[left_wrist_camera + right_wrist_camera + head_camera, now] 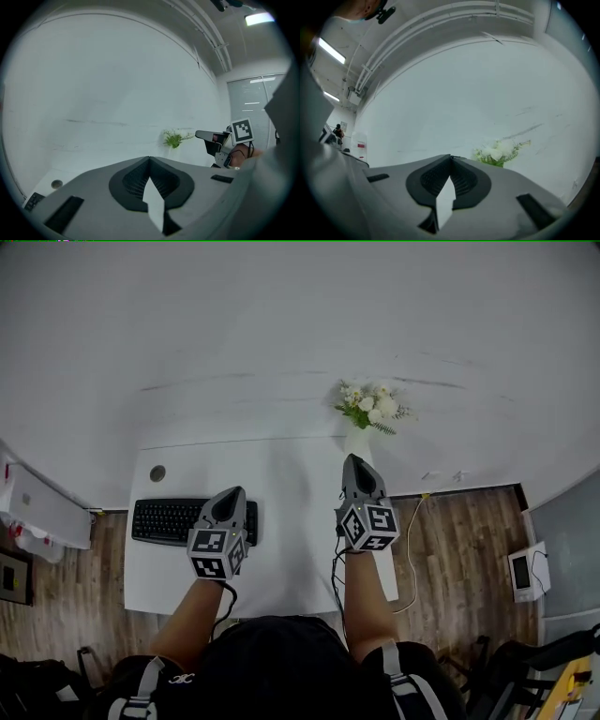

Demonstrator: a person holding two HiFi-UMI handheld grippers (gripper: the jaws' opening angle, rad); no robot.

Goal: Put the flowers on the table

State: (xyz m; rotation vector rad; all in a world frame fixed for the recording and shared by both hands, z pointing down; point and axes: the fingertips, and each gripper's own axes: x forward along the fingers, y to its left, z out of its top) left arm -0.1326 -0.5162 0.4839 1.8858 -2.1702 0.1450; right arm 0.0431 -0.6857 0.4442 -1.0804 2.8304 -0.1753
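Closed, empty left claw [231, 495] and right claw [353, 461] hover above table [286, 474]; flowers [370, 407] seemingly at far edge.

The person is wearing a black top [272, 667] with pale-edged straps [142, 688] running over both shoulders. The left claw [232, 493] and right claw [354, 463] are showing grey tapered shells, each carrying a cube [214, 555] of black-and-white square markers, with a black cable [335, 570] trailing back.

No lettering or number is legible anywhere; the keyboard's [178, 519] key markings are too small to read.
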